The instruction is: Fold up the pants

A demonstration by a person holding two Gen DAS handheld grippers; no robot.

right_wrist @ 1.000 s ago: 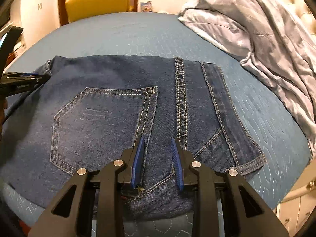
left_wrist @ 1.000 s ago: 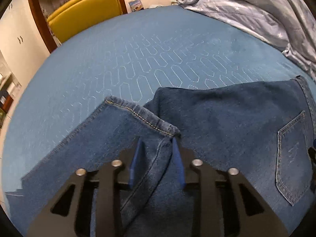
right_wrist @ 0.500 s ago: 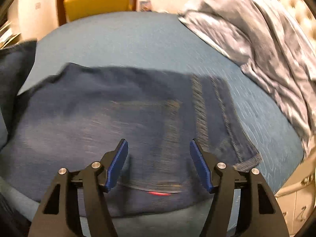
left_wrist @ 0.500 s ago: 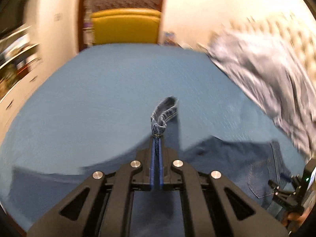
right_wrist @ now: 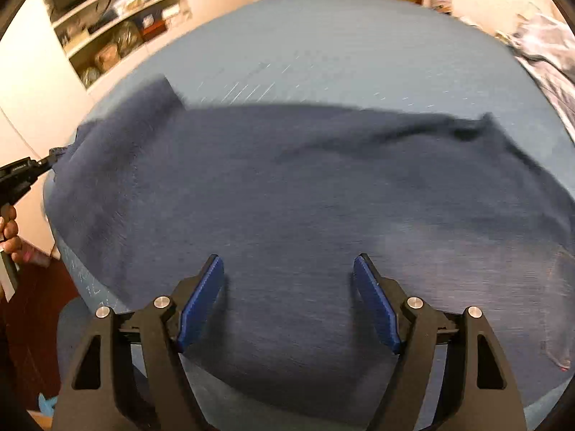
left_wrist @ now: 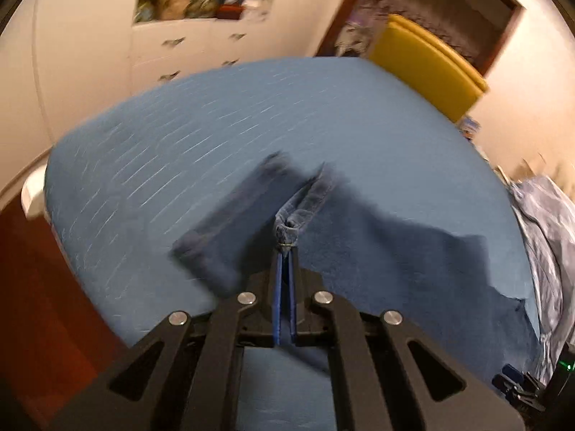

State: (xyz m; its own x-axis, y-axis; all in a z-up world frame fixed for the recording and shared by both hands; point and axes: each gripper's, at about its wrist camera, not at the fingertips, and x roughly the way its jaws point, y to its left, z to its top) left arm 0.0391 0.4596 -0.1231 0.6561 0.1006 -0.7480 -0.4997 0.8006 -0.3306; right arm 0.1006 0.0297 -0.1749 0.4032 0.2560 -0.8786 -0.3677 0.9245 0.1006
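Left hand-held gripper [left_wrist: 285, 251] dragged jeans [right_wrist: 287, 197] leg outward.

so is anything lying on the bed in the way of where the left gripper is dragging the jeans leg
Nothing visible does. The left gripper is shut on the hem of the jeans, and the blue mattress ahead of it looks bare; the grey duvet lies off at the far right edge.

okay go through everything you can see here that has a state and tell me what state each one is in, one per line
left gripper: shut on the jeans' hem.
right gripper: jaws opening, fingers apart above the denim, gripping nothing.
jeans: spread across the bed, not yet folded, one leg end lifted.
grey duvet: crumpled at the bed's edge.
bed: blue quilted cover, mostly bare.
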